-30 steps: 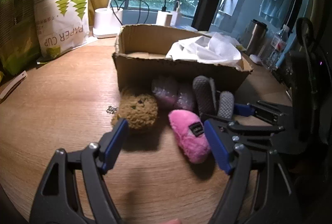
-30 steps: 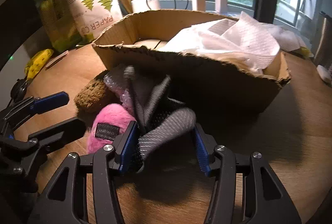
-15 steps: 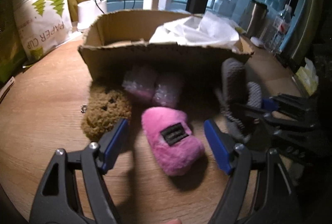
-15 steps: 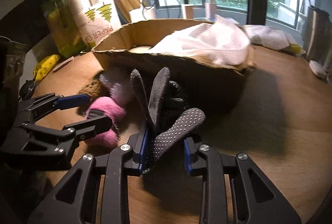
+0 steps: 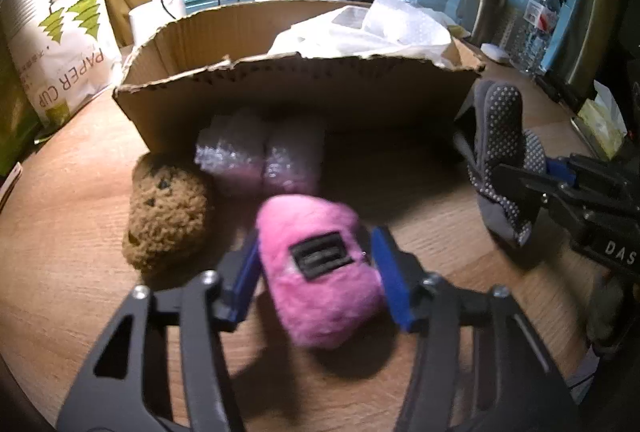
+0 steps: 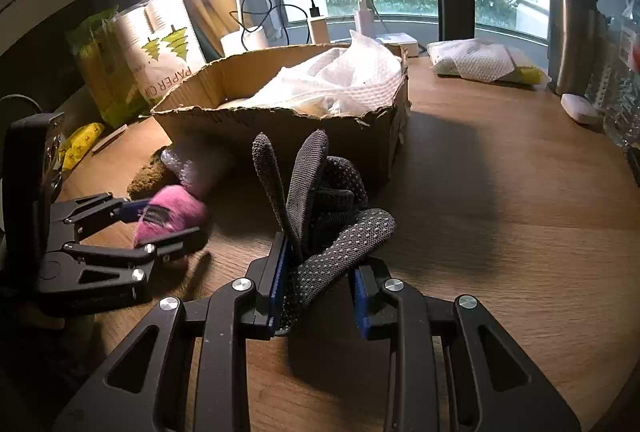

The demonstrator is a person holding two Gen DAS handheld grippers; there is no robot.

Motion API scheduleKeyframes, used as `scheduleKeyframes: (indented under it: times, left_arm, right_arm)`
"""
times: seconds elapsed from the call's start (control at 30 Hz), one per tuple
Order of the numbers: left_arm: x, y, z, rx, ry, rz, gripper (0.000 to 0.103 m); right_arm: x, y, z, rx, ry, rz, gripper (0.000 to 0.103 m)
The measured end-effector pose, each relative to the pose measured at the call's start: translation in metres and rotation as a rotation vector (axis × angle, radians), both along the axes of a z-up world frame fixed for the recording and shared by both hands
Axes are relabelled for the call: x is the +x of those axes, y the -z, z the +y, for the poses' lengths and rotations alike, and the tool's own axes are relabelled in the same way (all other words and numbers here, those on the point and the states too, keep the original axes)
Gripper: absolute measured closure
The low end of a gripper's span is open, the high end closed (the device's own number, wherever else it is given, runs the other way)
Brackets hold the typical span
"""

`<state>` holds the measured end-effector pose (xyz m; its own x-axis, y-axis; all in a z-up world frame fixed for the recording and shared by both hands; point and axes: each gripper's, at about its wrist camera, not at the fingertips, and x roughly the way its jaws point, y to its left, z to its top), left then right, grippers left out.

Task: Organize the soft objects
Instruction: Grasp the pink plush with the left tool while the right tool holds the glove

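1. Nearest in, the left gripper [image 5: 316, 274] has its blue pads pressed against both sides of the pink plush toy [image 5: 320, 272], clamped on it low over the worktop [image 5: 72, 232]; whether the toy has lifted clear of the wood I cannot tell.
2. Over on the right, the right gripper [image 6: 318, 282] is clamped on the grey dotted glove [image 6: 320, 216], whose fingers stick up and flop forward between the pads.
3. So the step in hand reads as pick-up: both soft things gripped, neither yet in the box.
4. Just beyond the pink toy lie a brown knitted toy [image 5: 166, 211] to the left and two bubble-wrapped bundles [image 5: 260, 159], tucked against the near wall of the cardboard box [image 5: 300, 99].
5. Inside the box, white wrapping paper [image 5: 368, 35] fills the right half; the left half looks free.
6. Next move, as I judge it: raise each load above the torn front rim, carry it forward, and release over the free left side.
7. Far back stands a paper cup pack [image 5: 60, 31].
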<state>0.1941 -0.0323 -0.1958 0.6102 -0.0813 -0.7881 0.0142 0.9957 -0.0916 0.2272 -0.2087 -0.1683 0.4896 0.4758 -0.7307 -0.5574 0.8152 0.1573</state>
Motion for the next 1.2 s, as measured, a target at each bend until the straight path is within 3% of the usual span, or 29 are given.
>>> scheduleKeyframes:
  times: [0.2, 0.5, 1.2]
  left_arm:
    - [-0.008, -0.011, -0.002, -0.028, 0.024, -0.031, 0.060]
    - [-0.020, -0.035, 0.008, -0.068, 0.033, -0.092, 0.061]
    - [-0.039, -0.075, 0.076, -0.102, -0.059, -0.226, 0.060]
  right_arm:
    - [-0.005, -0.007, -0.001, 0.003, -0.002, -0.016, 0.073]
    - [-0.013, -0.022, 0.012, -0.001, -0.019, -0.045, 0.073]
    - [-0.015, -0.057, 0.074, -0.038, -0.104, -0.110, 0.073]
